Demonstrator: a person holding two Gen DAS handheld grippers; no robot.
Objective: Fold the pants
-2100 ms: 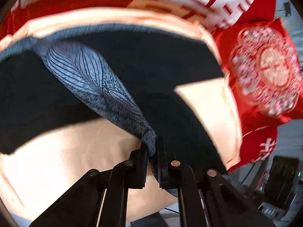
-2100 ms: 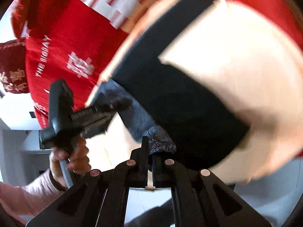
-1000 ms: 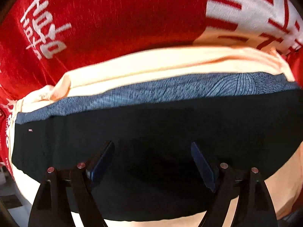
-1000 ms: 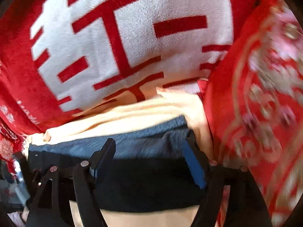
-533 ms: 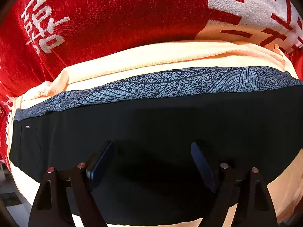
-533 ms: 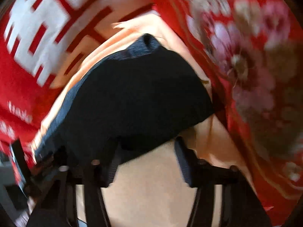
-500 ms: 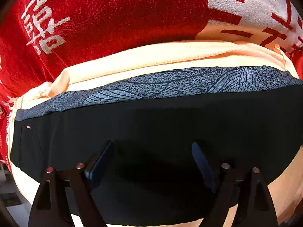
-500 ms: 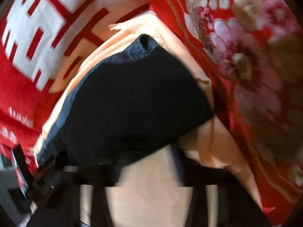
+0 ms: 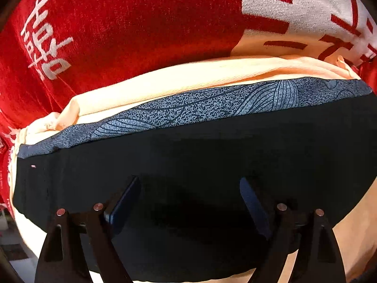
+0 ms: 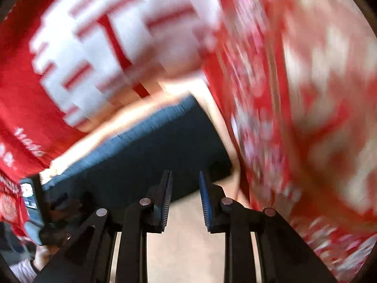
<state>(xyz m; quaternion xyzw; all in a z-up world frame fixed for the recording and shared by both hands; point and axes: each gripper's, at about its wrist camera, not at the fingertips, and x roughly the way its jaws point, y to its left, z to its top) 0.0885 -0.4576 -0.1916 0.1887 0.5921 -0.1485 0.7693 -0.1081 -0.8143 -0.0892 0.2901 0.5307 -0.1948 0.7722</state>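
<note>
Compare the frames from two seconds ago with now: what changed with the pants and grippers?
Both grippers let go: the left gripper and right gripper, earlier pinching the patterned band, now stand open. The black pants went from lifted to folded flat on the peach cloth. The red blanket is unchanged.

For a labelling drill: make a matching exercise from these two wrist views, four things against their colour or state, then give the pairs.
Things:
1. pants
2. patterned band
3. peach cloth
4. left gripper

Colour or state:
A. open, holding nothing
B. grey-blue with fine line pattern
C. black, lying flat and folded
D. pale, lying under the pants

Pairs: 1-C, 2-B, 3-D, 4-A
</note>
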